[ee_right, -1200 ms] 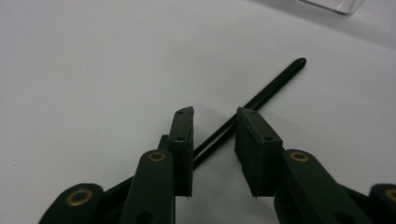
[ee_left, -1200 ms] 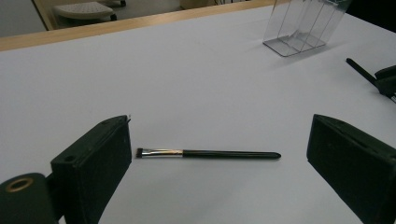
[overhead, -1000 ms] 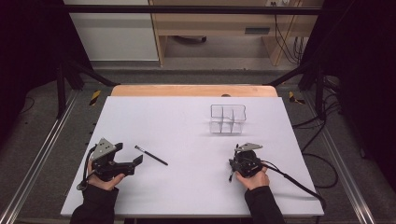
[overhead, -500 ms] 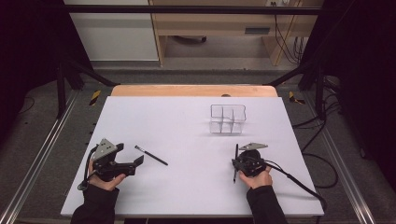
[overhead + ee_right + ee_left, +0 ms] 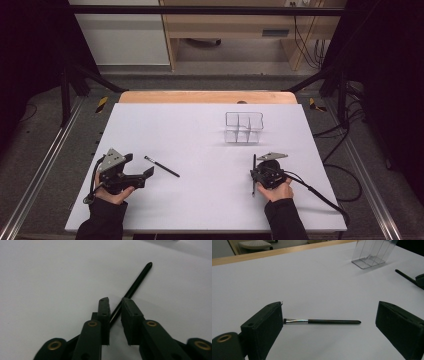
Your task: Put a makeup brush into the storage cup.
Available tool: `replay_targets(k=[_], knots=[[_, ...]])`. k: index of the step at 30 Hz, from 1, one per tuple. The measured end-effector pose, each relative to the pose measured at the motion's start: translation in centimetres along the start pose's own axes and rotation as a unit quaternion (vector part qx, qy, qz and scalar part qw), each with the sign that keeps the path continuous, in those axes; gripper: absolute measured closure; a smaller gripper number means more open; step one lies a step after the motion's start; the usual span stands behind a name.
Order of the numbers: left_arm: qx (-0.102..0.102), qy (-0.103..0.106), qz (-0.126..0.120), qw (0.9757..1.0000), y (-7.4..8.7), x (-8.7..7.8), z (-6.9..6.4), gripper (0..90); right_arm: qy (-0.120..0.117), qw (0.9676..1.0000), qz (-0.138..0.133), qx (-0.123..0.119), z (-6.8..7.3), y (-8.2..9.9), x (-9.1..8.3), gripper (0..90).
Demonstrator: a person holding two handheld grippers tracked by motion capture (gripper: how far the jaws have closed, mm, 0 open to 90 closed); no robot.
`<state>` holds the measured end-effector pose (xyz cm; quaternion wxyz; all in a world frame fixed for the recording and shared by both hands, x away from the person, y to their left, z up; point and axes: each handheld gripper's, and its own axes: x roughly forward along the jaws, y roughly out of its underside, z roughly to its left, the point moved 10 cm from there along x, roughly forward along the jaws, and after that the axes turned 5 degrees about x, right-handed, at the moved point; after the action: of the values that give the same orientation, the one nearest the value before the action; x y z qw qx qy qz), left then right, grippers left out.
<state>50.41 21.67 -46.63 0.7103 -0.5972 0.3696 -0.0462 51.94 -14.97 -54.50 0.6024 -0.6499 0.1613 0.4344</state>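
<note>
A thin black brush (image 5: 162,167) with a silver ferrule lies flat on the white table (image 5: 200,135). It rests just ahead of my left gripper (image 5: 142,176), between the wide-open jaws (image 5: 329,307) without touching either one; the brush (image 5: 329,321) has its bristles toward the left jaw. A second black brush (image 5: 253,172) lies at the right. My right gripper (image 5: 256,177) is shut on it. The handle (image 5: 136,283) runs slantwise between the narrow jaws (image 5: 115,301), touching both pads, and sticks out beyond them. This brush (image 5: 405,277) shows far off at the right of the left gripper view.
A clear plastic organizer (image 5: 243,127) with several compartments stands upright toward the back right of the table, beyond the right gripper; it is also in the left gripper view (image 5: 372,255). A wooden strip (image 5: 207,96) borders the far edge. Cables trail off the right side.
</note>
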Motion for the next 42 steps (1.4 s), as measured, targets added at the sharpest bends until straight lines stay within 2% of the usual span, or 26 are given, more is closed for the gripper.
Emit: replay_targets(k=[3,9,15,17,29,32,37,42], knots=[[-0.001,0.000,0.000,1.0000,-0.01,0.00,0.04,6.6,0.005,0.9999,-0.010,0.003,-0.18,-0.33,0.11,67.7],[0.000,0.000,-0.002,1.0000,-0.11,-0.07,-0.02,6.7,0.003,0.9999,-0.011,0.012,-0.28,-0.55,0.80,65.5],[0.000,0.001,-0.004,1.0000,-0.26,-0.20,-0.05,6.8,0.014,0.9998,-0.014,-0.003,-0.16,-0.54,0.89,68.5],[0.001,0.001,-0.005,1.0000,-0.31,-0.23,-0.10,6.9,0.016,0.9998,-0.013,-0.007,-0.05,-0.53,0.92,72.2],[0.002,0.004,-0.006,1.0000,-0.45,-0.20,-0.37,7.0,0.006,0.9997,-0.005,-0.021,0.17,-0.65,0.72,80.7],[0.001,0.003,-0.006,1.0000,-0.45,-0.23,-0.33,7.1,0.007,0.9996,-0.003,-0.026,0.03,-0.68,0.63,81.1],[0.004,0.003,-0.004,1.0000,-0.41,-0.15,-0.40,7.1,0.007,0.9998,-0.004,-0.016,0.12,-0.63,0.86,77.7],[0.003,0.004,-0.004,1.0000,-0.35,-0.11,-0.37,7.1,0.009,0.9998,-0.007,-0.017,0.22,-0.60,0.97,77.8]])
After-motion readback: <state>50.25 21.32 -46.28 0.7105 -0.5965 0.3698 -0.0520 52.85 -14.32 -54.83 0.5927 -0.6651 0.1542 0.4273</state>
